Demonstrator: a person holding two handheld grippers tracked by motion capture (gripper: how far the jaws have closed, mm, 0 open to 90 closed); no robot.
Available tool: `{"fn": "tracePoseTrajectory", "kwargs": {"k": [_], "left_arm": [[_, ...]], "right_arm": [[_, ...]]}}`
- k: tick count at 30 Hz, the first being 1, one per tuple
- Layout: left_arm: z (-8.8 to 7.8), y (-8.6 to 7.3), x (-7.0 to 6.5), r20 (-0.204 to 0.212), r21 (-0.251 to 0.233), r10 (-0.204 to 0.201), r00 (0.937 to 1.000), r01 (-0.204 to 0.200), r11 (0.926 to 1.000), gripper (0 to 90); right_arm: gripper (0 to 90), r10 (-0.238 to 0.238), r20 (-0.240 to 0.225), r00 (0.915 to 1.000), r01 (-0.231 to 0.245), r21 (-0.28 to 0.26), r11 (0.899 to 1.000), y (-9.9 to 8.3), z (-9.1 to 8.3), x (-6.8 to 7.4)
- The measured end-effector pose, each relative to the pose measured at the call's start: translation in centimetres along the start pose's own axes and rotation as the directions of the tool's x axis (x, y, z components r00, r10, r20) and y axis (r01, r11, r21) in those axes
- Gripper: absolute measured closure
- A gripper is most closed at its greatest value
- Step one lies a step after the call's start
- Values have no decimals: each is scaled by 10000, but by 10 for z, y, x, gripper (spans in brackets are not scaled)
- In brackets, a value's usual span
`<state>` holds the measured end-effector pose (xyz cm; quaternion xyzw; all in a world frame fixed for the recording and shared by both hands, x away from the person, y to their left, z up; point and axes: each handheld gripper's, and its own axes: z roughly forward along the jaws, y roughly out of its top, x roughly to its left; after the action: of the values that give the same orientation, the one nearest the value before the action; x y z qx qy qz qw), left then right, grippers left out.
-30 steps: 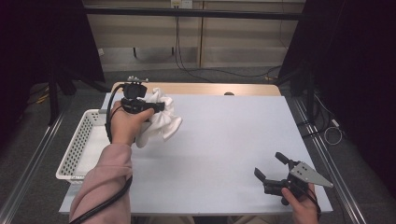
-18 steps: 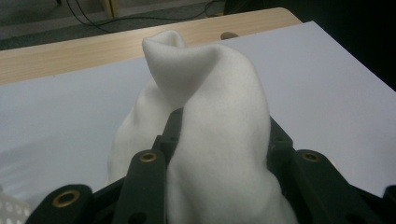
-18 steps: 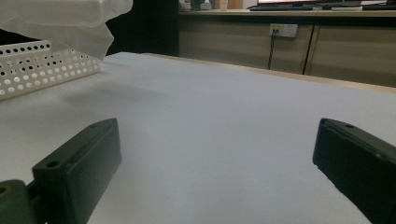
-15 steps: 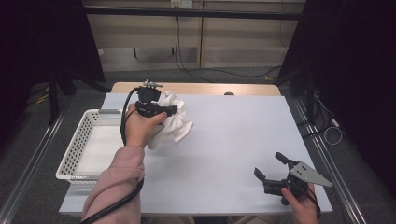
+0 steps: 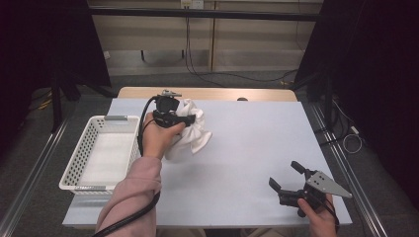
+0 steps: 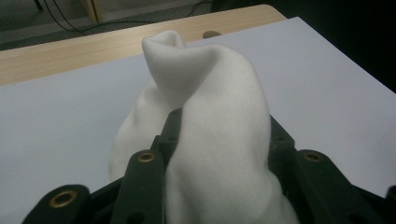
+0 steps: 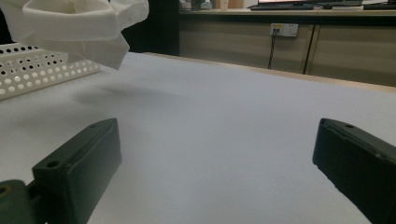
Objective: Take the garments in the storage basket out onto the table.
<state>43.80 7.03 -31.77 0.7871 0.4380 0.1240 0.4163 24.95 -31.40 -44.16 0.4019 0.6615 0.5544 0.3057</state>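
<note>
Table: pale grey-white top (image 5: 257,143), lit evenly; a light wood strip (image 5: 207,93) runs along its far edge.
Far wall: beige panelled cabinets (image 5: 197,39), a socket plate (image 5: 191,4) up top, black cables (image 5: 197,69) hanging to the floor.
Sides: black curtains (image 5: 375,74) left and right.
Floor: grey (image 5: 123,81), metal rails (image 5: 29,168) beside the table.

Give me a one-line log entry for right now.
left tongs: shut on white cloth, lifted | right tongs: open, idle | basket: left of cloth
</note>
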Motion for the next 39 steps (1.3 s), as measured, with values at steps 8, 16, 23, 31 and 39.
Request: {"fn": "tracePoseTrajectory", "kwargs": {"k": [8,16,23,31,39], "left_arm": [[9,-3,-6,156,-175,127,9998,-124,9998,597],[23,-8,-13,491,-287,236,9985,-222,9993,578],[34,-13,-13,568,-47,103,9983,-100,9999,328],[27,-24,-1,-100,-91,-12,9999,11,10000,136],[24,-43,14,-489,68,-231,9985,234,9997,120]], "right_arm": [[8,39,3,10000,-39,24,10000,0,0,0],[8,-11,21,10000,11,39,10000,0,0,1],[9,38,-13,10000,-38,67,10000,0,1,1],[8,-3,-71,10000,3,109,9999,-1,1,1],[9,-68,-57,10000,69,245,9997,-1,3,2]]}}
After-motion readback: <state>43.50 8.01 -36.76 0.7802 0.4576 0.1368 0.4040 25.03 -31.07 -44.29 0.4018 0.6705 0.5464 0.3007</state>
